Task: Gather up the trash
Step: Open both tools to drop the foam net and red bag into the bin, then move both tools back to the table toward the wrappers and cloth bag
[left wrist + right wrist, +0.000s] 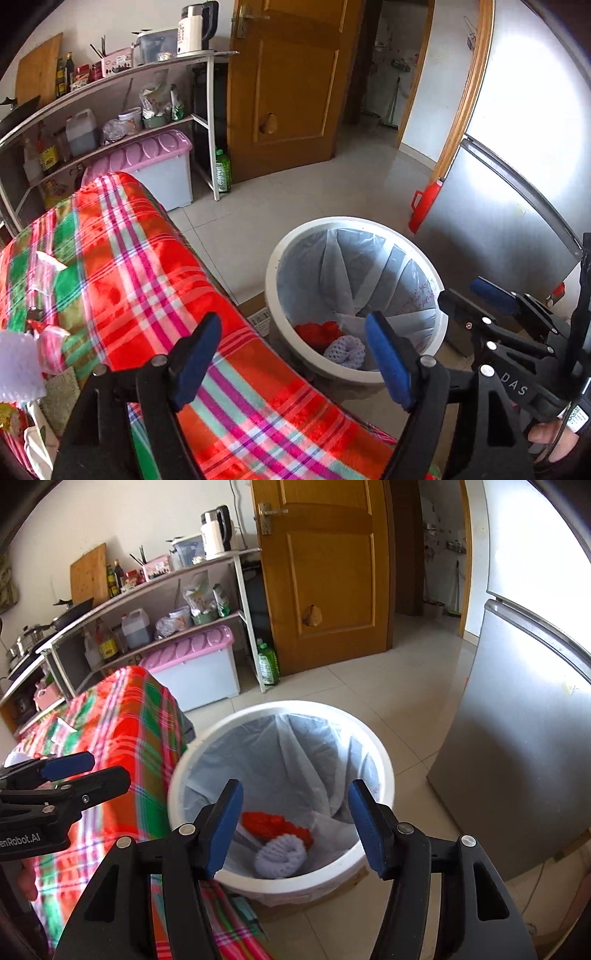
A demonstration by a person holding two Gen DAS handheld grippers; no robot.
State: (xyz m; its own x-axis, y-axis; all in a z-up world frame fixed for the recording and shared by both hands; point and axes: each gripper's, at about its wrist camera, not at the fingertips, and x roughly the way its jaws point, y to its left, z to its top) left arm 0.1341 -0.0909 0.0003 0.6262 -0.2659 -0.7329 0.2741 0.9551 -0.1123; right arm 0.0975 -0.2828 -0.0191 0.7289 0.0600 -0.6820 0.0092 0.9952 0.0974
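Note:
A white bin (354, 223) (280, 707) with a clear liner stands on the floor beside the table. At its bottom lie a red foam net (273, 823) (317, 330) and a white foam net (280, 856) (345, 350). My right gripper (295, 794) hangs open over the bin with nothing between its blue pads (225, 827). My left gripper (295, 332) is open and empty over the table's edge next to the bin. On the plaid tablecloth (147, 277) at the far left lie a white foam piece (16, 365), a pink wrapper (51, 347) and a white scrap (50, 260).
A grey fridge (498, 221) (517, 738) stands right of the bin, with a red container (424, 205) beside it. Behind are a wooden door (325, 572), a kitchen shelf (155, 590), a pink-lidded box (195, 664) and a green bottle (267, 662). Tiled floor lies past the bin.

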